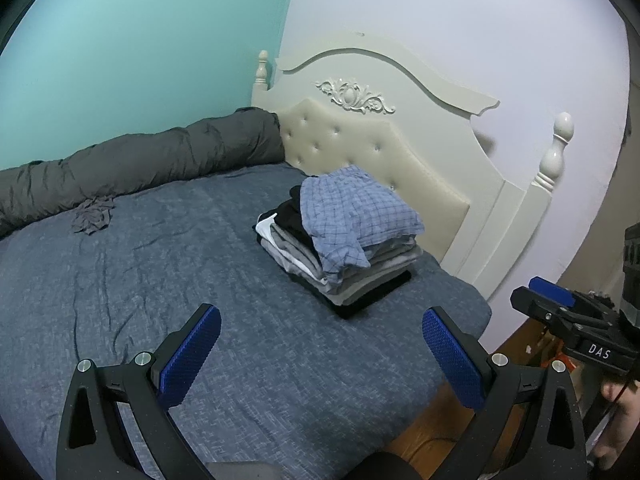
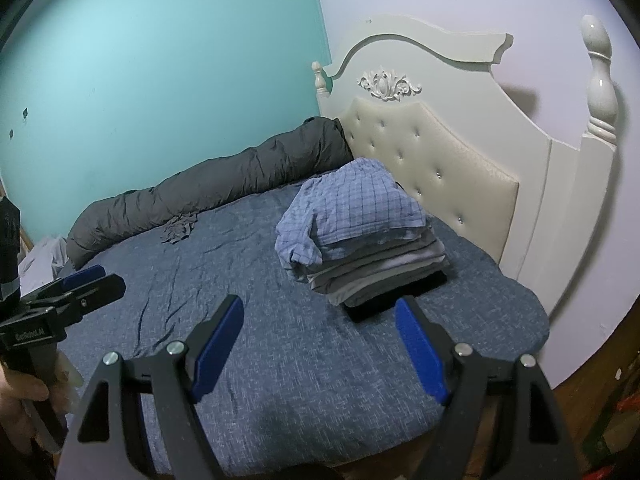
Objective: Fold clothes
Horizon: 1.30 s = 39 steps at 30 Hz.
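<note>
A stack of folded clothes (image 1: pixel 340 256) (image 2: pixel 380 268) sits on the blue bed near the headboard, grey and black layers under a blue checked shirt (image 1: pixel 356 216) (image 2: pixel 352 208) lying rumpled on top. A small crumpled grey garment (image 1: pixel 93 218) (image 2: pixel 179 229) lies far across the bed beside the rolled duvet. My left gripper (image 1: pixel 322 326) is open over the bedspread, short of the stack, with nothing between its blue pads. My right gripper (image 2: pixel 320 318) is open too, empty, just in front of the stack's near corner. Each gripper also shows in the other's view: the right gripper (image 1: pixel 560 308) and the left gripper (image 2: pixel 80 284).
The bed (image 1: pixel 160 280) is covered in a blue-grey spread. A dark grey rolled duvet (image 1: pixel 132 164) lines the teal wall. A cream tufted headboard (image 1: pixel 400 148) with posts stands behind the stack. Wooden floor (image 1: pixel 436 412) shows past the bed's near corner. A hand (image 2: pixel 16 400) holds the left gripper.
</note>
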Available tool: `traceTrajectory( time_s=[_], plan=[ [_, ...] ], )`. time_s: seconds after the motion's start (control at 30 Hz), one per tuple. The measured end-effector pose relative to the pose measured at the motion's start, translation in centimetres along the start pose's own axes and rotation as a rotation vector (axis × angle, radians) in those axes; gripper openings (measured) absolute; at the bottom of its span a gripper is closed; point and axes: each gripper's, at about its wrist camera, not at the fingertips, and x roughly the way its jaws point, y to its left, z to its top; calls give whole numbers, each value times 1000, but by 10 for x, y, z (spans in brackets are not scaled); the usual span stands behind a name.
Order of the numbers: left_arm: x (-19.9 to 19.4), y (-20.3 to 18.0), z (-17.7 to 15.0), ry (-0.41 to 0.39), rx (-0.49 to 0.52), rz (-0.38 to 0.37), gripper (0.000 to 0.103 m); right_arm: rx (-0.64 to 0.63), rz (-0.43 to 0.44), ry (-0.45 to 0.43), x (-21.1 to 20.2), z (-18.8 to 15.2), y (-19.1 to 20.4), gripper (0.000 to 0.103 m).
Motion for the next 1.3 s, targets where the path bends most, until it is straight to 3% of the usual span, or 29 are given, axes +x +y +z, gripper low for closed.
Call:
traceTrajectory(
  time_s=[1.3],
  plan=[
    [-1, 1, -9, 3, 30, 40, 103, 4, 2, 18, 12, -2, -4, 79]
  ],
)
